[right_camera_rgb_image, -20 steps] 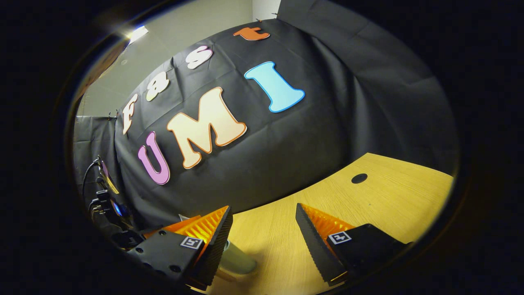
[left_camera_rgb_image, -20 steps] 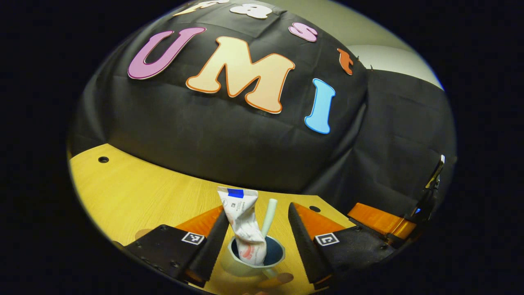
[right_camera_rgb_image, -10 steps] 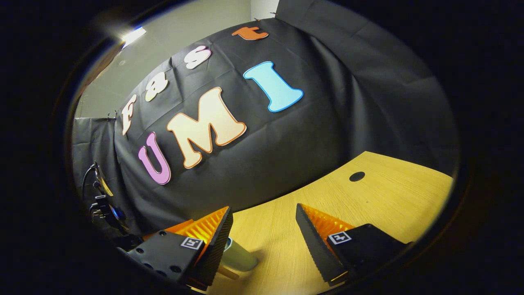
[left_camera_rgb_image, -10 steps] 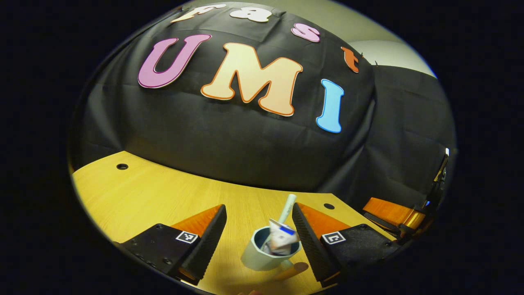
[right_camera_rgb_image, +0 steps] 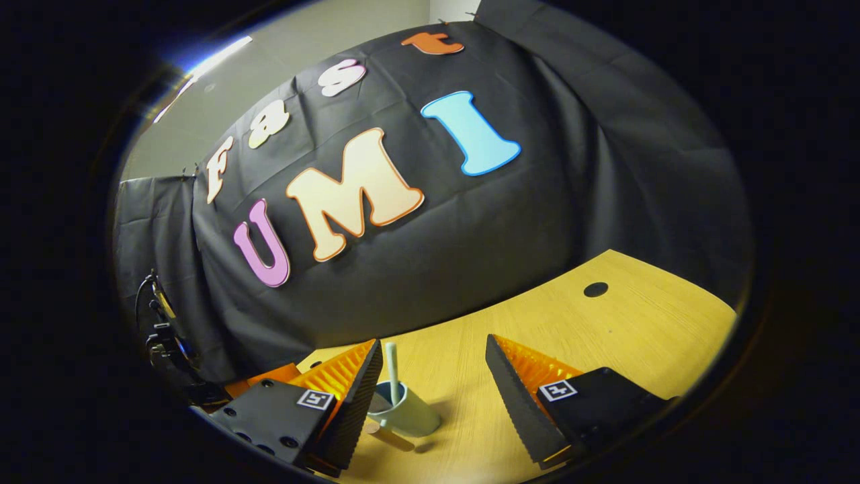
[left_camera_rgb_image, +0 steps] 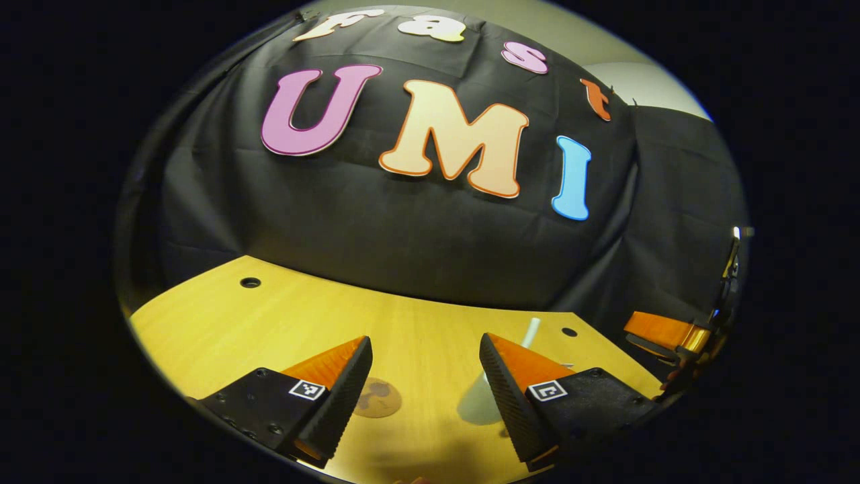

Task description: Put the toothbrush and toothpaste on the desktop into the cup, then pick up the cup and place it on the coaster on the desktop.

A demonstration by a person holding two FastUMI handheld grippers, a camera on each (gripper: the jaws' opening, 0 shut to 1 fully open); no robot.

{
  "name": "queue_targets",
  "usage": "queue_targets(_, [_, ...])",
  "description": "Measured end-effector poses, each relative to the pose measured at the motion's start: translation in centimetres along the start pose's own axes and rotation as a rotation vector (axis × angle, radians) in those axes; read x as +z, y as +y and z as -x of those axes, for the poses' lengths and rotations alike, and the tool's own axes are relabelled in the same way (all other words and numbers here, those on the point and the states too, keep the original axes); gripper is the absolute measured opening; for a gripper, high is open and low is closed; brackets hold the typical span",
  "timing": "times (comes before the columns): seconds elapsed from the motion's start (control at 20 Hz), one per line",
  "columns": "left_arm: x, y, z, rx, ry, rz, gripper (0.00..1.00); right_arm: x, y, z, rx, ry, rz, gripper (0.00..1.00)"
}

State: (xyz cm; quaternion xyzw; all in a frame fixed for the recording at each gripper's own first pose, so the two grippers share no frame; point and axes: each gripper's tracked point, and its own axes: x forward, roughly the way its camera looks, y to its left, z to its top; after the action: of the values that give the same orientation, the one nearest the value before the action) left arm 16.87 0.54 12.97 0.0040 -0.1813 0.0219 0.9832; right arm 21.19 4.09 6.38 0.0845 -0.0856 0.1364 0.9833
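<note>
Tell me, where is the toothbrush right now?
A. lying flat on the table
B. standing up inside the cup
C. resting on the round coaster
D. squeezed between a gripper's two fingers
B: in the right gripper view the toothbrush pokes up out of the cup, which stands on the table between that gripper's spread fingers, with nothing pinching it.

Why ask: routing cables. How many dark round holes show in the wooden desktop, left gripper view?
2: one dark round hole far left, another far right; more may be hidden.
</note>
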Motion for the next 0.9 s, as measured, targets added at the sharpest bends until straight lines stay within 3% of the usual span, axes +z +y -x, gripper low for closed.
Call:
queue_targets(0.35, [-0.1,7.3,3.3,0.101,0.040,-0.007,0.93,-4.5,6.0,0.0,0.080,0.216,0.109,0.94])
queue_targets(0.6, [-1.2,13.3,5.9,0.195,0.088,-0.025,0.93,-9.2,6.3,0.1,0.044,0.424,0.175,0.95])
queue_targets(0.9, [-0.6,18.9,7.1,0.283,0.076,0.001,0.93,-13.1,6.5,-0.7,0.000,0.656,0.335,0.95])
